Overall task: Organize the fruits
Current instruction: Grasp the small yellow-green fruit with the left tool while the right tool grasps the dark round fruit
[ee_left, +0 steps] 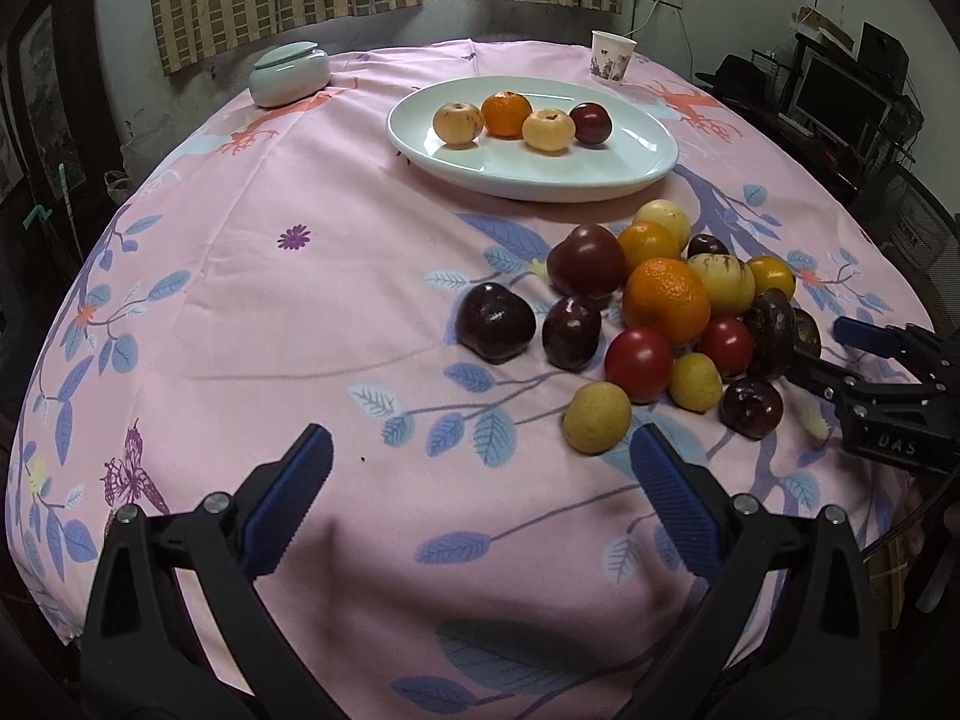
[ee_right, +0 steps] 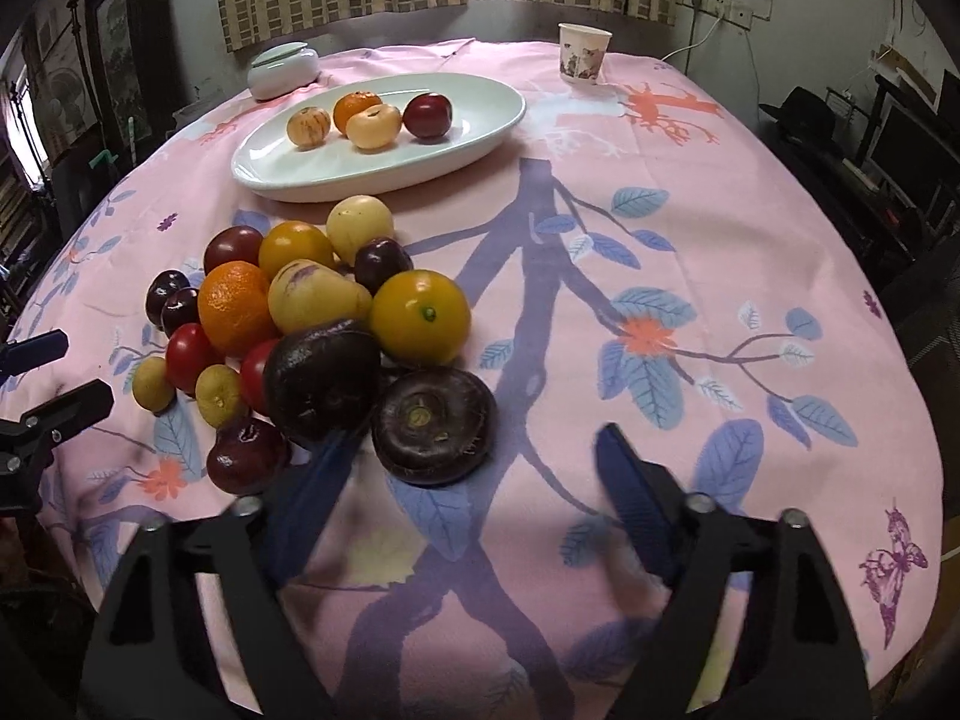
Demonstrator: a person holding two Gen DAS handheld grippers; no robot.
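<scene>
A white oval plate (ee_left: 636, 171) (ee_right: 270, 183) at the far side holds several fruits, among them an orange and a dark plum. Nearer lies a loose pile of fruit (ee_left: 663, 300) (ee_right: 234, 306): oranges, yellow and red tomatoes, plums, pale melons. My left gripper (ee_left: 480, 450) is open over bare cloth, left of a small yellow fruit (ee_left: 597, 426). My right gripper (ee_right: 474, 444) is open at the pile's right edge. A flat dark purple fruit (ee_right: 432, 426) lies between its fingers, close to the left one, and the right pad stands clear of it.
A pink flowered cloth (ee_left: 270, 312) covers the round table. A lidded pale green jar (ee_left: 291, 72) and a paper cup (ee_left: 612, 57) stand at the far edge. Dark furniture and a monitor (ee_left: 840, 96) crowd the right side. Each gripper shows in the other's view, the left one (ee_right: 54, 378) beside the pile.
</scene>
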